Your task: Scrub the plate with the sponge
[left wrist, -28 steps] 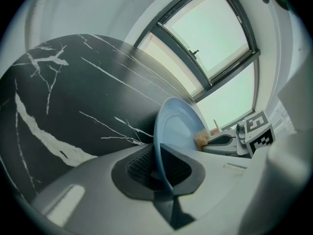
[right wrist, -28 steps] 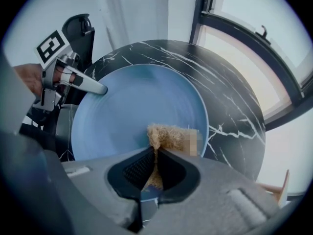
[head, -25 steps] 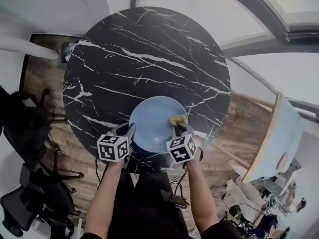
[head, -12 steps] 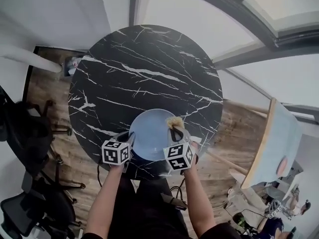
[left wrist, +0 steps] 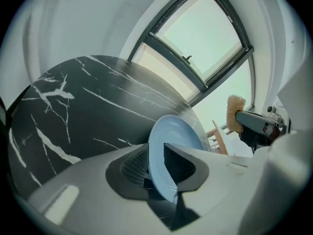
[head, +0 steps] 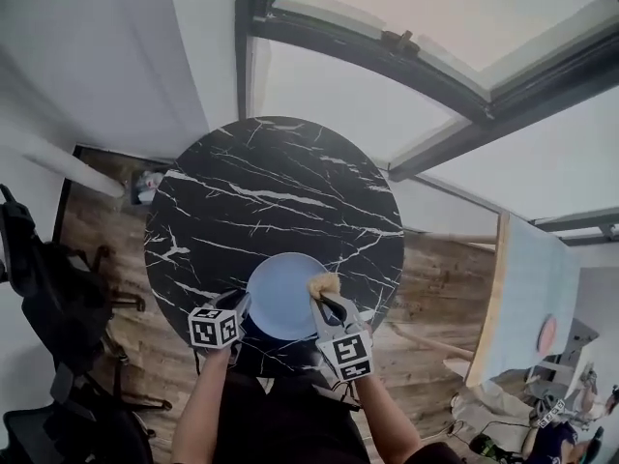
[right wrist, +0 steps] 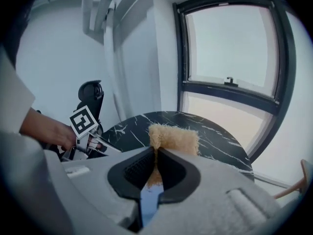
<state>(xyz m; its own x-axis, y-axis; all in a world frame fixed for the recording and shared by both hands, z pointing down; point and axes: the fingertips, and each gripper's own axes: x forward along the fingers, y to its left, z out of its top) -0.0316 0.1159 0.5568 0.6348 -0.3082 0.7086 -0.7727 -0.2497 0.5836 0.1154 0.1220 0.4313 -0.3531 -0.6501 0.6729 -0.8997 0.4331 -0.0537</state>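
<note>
1. At the far left, black office chairs stand on the wooden floor beside a round black marble table.
2. The left gripper is at the table's near edge, by the left rim of the pale blue plate. Its jaws have just been opening and now stand apart. The plate's rim is between them, released rather than pinched.
3. The plate sits on the near part of the table, between the two grippers. I cannot tell whether its left rim is lifted off the marble.
4. The tan sponge is clenched in the right gripper and sticks out past the jaw tips. It is held in the air over the plate's right side, apart from the plate.
5. At the far right, a pale tabletop with a wooden edge stands well apart from the marble table.
</note>
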